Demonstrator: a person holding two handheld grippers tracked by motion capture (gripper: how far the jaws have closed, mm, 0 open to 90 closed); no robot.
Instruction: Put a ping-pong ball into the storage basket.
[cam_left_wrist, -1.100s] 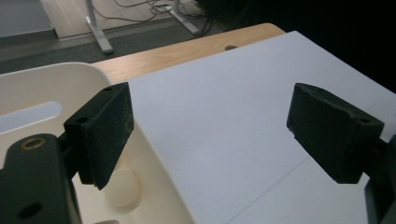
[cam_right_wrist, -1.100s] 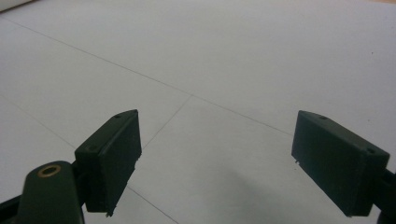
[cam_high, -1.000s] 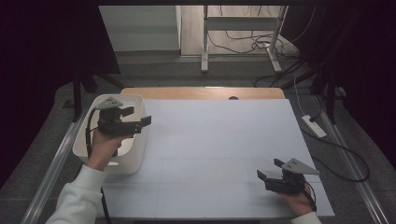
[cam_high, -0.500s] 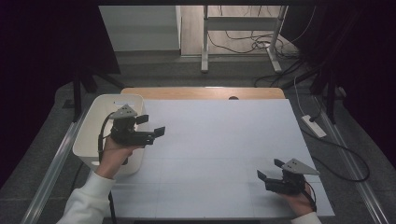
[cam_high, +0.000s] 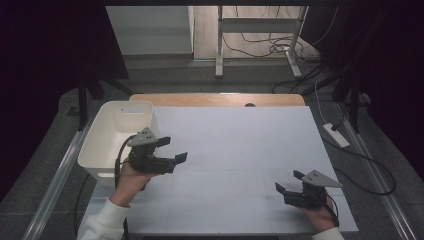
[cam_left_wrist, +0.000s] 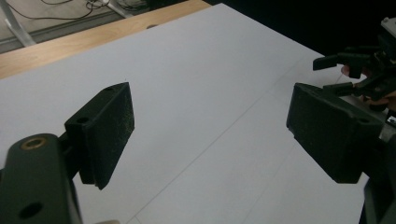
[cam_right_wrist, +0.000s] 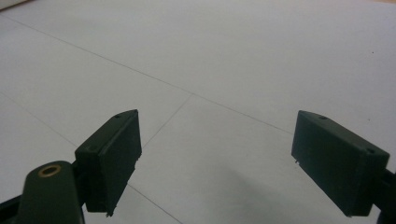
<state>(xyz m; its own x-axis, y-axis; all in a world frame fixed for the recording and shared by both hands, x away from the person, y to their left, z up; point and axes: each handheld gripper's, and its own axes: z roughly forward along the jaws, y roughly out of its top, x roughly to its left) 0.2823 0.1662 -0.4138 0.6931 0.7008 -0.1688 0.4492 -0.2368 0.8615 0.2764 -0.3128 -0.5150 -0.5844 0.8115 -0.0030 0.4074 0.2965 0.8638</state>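
My left gripper hovers over the left part of the white table, just right of a white bin. Its jaws stand open with nothing between them, as the left gripper view also shows. My right gripper rests low near the table's front right corner, pointing left, open and empty; in the right gripper view only bare table lies between the jaws. The right gripper appears far off at the upper right of the left gripper view.
The white bin stands at the table's left edge. A wooden strip borders the table's far side. A white power strip and cables lie on the floor at the right. A metal frame stands behind the table.
My left gripper has moved from above the bin toward the right and front, now over the table beside the bin. The right gripper has stayed where it was.
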